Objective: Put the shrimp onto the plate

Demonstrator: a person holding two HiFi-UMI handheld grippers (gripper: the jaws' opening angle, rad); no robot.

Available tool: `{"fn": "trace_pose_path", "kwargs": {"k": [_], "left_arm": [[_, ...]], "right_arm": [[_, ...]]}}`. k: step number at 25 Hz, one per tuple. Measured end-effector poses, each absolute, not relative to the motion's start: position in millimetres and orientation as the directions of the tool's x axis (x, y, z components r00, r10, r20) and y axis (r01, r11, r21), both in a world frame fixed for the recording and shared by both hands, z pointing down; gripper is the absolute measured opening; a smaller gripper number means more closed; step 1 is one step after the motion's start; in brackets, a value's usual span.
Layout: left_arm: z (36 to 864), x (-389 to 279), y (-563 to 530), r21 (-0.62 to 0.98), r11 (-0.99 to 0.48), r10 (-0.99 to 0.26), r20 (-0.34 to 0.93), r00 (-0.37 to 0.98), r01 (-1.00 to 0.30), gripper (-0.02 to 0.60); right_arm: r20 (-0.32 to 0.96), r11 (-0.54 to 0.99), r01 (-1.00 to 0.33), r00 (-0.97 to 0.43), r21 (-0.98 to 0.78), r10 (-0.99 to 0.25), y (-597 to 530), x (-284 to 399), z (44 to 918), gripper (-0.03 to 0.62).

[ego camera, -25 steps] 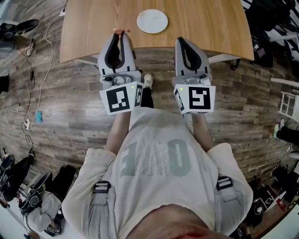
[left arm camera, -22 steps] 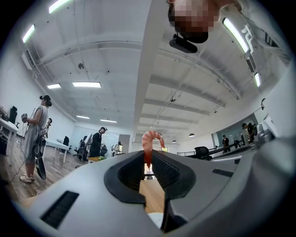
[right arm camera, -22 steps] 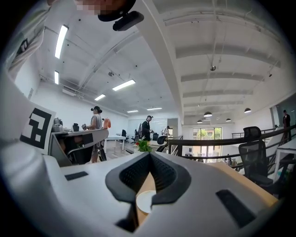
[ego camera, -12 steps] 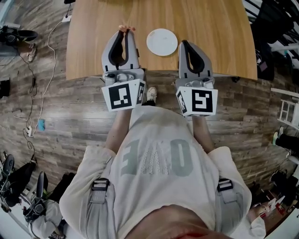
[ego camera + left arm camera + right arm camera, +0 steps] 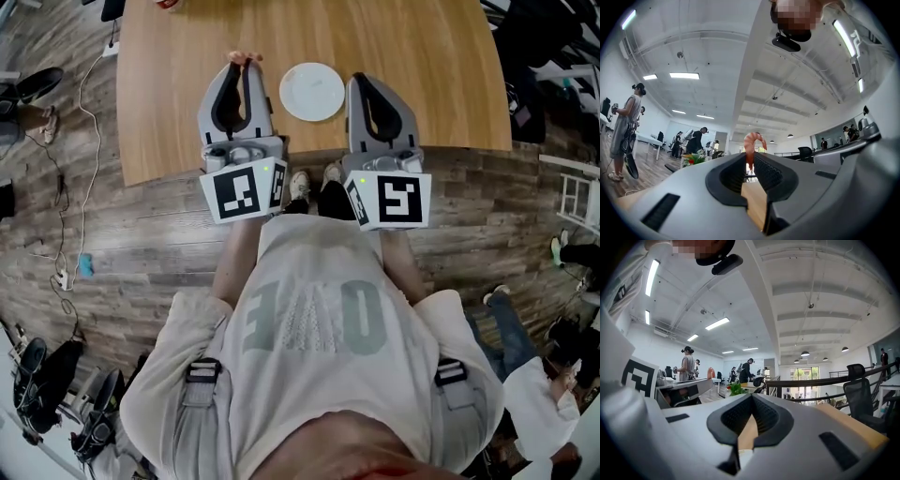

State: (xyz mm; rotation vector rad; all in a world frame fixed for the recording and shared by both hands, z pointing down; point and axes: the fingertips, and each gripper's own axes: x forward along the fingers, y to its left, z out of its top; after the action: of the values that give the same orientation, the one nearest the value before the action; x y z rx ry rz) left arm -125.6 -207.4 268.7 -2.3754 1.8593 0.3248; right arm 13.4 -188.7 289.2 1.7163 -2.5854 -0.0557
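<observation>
Left claw [image 5: 750, 160] clamped on shrimp [image 5: 754, 139]; right claw [image 5: 751, 398] together, empty. Plate [image 5: 312, 91] upper centre on counter [image 5: 422, 66], between them.

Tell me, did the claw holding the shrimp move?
Yes. The left gripper, shut on the shrimp, went forward over the table. Its tip was short of the plate before. Now it reaches past the plate's far rim.

Wooden table [image 5: 422, 56], plank floor [image 5: 141, 234].

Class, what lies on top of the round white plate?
Nothing: the round white plate shows bare. The orange shrimp sits pinched in the left tongs. The wooden table beneath it is covered.
</observation>
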Motion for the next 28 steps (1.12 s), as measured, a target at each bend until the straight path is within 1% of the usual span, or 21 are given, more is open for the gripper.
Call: {"fn": "trace_pose_path", "kwargs": {"k": [4, 9, 14, 20, 25, 28], "left_arm": [[274.3, -105.7, -215.0, 0.049, -0.233, -0.949, -0.231, 0.216, -0.971, 0.052], [271.1, -107.7, -229.7, 0.025, -0.187, -0.957, -0.231, 0.176, -0.982, 0.052], [264.6, -95.5, -249.5, 0.021, -0.150, -0.958, -0.250, 0.140, -0.988, 0.052], [269.5, -73.2, -260.5, 0.027, -0.141, -0.960, -0.247, 0.130, -0.990, 0.052], [271.8, -80.2, -271.8, 0.045, -0.145, -0.963, -0.235, 0.131, -0.988, 0.052], [264.8, -82.5, -278.3, 0.029, -0.167, -0.958, -0.243, 0.155, -0.986, 0.052]], "right_arm": [[0.014, 0.413, -0.910, -0.412, 0.050, -0.911, -200.2, 28.8, 295.3, 0.018], [-0.010, 0.469, -0.882, -0.470, 0.048, -0.882, -222.4, 20.9, 290.3, 0.018], [-0.014, 0.510, -0.859, -0.511, 0.052, -0.859, -245.8, 32.0, 288.7, 0.018], [0.017, 0.523, -0.852, -0.523, 0.032, -0.852, -263.9, 52.5, 297.5, 0.018], [0.028, 0.531, -0.847, -0.530, 0.037, -0.848, -271.3, 44.3, 299.3, 0.018], [0.030, 0.517, -0.856, -0.516, 0.033, -0.856, -274.5, 39.4, 295.7, 0.018]]}}
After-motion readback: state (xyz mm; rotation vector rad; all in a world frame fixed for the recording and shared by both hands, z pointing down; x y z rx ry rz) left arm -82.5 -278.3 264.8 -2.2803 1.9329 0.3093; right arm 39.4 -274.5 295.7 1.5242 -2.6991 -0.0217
